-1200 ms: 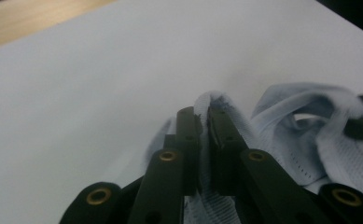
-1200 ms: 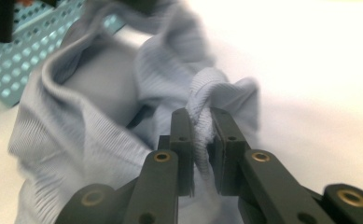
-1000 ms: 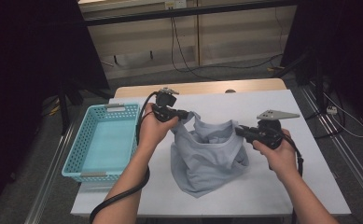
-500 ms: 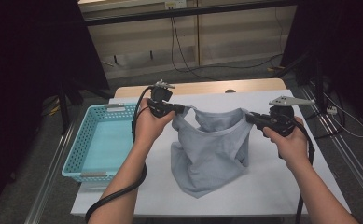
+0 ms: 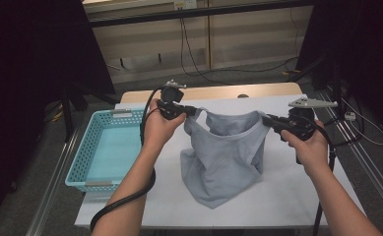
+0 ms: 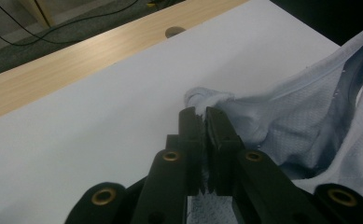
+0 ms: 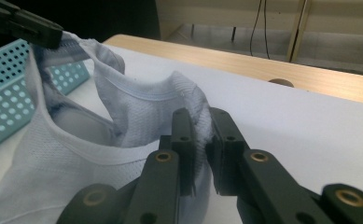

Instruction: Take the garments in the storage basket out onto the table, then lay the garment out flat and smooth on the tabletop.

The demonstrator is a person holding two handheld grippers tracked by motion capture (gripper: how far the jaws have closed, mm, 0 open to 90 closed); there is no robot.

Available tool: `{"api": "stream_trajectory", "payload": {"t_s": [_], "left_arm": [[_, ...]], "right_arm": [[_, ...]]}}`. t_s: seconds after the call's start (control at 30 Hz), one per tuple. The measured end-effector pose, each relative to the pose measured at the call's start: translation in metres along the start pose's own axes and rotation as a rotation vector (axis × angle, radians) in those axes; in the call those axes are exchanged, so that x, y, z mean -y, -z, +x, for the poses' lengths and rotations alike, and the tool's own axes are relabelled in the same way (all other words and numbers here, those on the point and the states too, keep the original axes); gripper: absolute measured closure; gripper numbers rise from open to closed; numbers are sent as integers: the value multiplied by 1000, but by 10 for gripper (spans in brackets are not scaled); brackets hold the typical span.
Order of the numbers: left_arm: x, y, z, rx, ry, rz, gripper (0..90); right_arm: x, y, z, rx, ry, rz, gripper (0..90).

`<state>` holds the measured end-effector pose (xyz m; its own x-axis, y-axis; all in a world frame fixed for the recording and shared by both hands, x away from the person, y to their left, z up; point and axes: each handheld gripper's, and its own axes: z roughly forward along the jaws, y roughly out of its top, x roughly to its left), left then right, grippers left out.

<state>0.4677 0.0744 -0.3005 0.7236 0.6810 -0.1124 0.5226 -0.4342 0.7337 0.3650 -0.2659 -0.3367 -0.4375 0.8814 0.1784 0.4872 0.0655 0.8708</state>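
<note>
A light grey-blue garment [image 5: 223, 157] hangs stretched between both grippers above the white table [image 5: 287, 196], its lower part resting crumpled on the tabletop. My left gripper [image 5: 193, 111] is shut on the garment's left top corner; in the left gripper view its jaws pinch bunched fabric [image 6: 212, 100] at the gripper's tip [image 6: 202, 114]. My right gripper [image 5: 266, 118] is shut on the right top corner, and in the right gripper view mesh cloth [image 7: 146, 112] sits squeezed between the jaws at the right gripper [image 7: 198, 116]. The other gripper's jaw [image 7: 25, 28] shows at the upper left there.
A turquoise plastic basket [image 5: 93, 147] stands at the table's left edge. A wooden strip [image 5: 218, 92] runs along the table's far edge. Cables lie on the floor behind. Black cables trail from both grippers along the forearms.
The right hand moved right and up, pulling the garment's top edge taut between the grippers. The left hand stayed almost in place.
</note>
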Motion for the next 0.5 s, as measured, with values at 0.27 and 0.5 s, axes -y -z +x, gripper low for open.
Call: {"api": "stream_trajectory", "payload": {"t_s": [0.27, 0.5], "left_arm": [[-3, -1, 0, 1, -2, -4, 860], [-8, 2, 1, 2, -6, -6, 860]], "right_arm": [[-1, 0, -5, 3, -1, -1, 821], [-13, 5, -5, 44, 30, -49, 822]]}}
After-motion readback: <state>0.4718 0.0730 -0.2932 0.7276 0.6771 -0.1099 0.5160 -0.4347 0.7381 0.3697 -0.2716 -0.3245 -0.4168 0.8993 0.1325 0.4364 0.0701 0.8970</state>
